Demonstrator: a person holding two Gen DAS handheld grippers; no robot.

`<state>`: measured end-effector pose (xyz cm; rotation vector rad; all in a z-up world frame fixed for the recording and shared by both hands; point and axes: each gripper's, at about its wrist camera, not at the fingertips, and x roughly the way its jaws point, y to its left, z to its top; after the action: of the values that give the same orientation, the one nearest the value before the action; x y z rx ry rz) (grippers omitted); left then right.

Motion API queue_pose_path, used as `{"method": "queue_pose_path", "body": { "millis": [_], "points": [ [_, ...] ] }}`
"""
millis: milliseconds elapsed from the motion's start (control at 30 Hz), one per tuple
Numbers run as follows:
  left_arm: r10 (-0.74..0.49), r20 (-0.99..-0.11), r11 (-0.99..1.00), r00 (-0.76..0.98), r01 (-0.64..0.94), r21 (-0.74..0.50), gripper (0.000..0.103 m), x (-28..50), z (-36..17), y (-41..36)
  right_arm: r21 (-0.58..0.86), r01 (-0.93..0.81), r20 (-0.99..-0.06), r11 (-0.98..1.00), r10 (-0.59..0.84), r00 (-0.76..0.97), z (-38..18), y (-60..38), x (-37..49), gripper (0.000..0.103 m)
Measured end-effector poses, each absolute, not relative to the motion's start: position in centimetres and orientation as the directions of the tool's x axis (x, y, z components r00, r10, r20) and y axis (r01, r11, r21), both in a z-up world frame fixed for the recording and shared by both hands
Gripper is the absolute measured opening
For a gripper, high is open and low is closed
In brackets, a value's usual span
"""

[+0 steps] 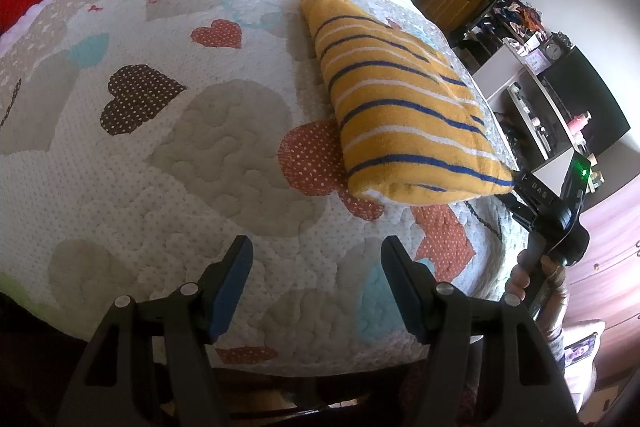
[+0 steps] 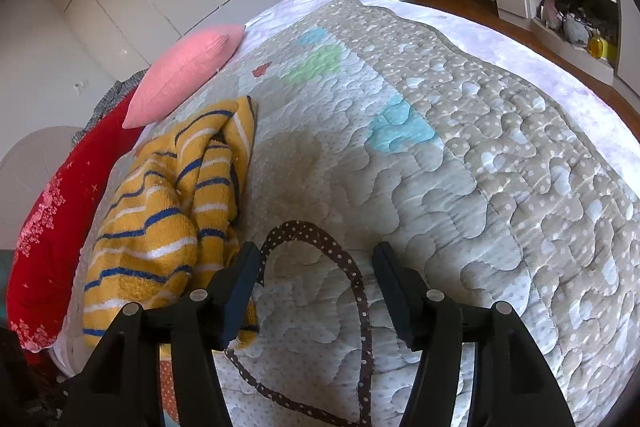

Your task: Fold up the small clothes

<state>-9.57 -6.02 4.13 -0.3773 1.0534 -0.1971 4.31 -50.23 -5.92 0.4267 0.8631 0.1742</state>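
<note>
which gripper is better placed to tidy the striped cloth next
Probably the right gripper: the striped cloth lies right beside its left finger. The left gripper hangs open over bare quilt, farther off.

My left gripper (image 1: 316, 287) hangs with jaws apart and empty over the heart-patterned quilted bedspread (image 1: 224, 147), while the folded yellow terry garment with blue and white stripes (image 1: 400, 99) lies ahead to the right.
</note>
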Motion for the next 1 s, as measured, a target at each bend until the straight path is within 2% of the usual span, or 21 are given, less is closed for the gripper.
{"method": "queue_pose_path", "body": {
  "millis": [400,667,800,867,1000],
  "points": [
    [-0.326,-0.789,0.903,0.521,-0.077,-0.423,0.067,-9.2,4.4,-3.3,0.394,0.006,-0.705,0.919,0.298,0.643,-6.1,-49.2,4.7,0.076],
    [-0.329,-0.786,0.89,0.524,-0.108,-0.444,0.068,-8.7,3.8,-1.5,0.382,0.001,-0.703,0.924,0.289,0.65,-6.2,-48.8,4.8,0.077],
    [-0.33,-0.758,0.88,0.563,-0.107,-0.462,0.07,-8.0,4.9,-0.4,0.452,-0.022,-0.655,0.892,0.348,0.671,-5.2,-49.6,4.9,0.078],
    [-0.323,-0.739,0.879,0.591,-0.102,-0.466,0.078,-7.2,5.7,0.3,0.477,-0.047,-0.628,0.878,0.378,0.68,-4.4,-49.8,5.5,0.078],
    [-0.348,-0.723,0.885,0.597,-0.044,-0.463,0.083,-4.8,6.5,0.5,0.571,-0.096,-0.59,0.816,0.489,0.642,-3.6,-49.1,8.7,0.081]
  ]
}}
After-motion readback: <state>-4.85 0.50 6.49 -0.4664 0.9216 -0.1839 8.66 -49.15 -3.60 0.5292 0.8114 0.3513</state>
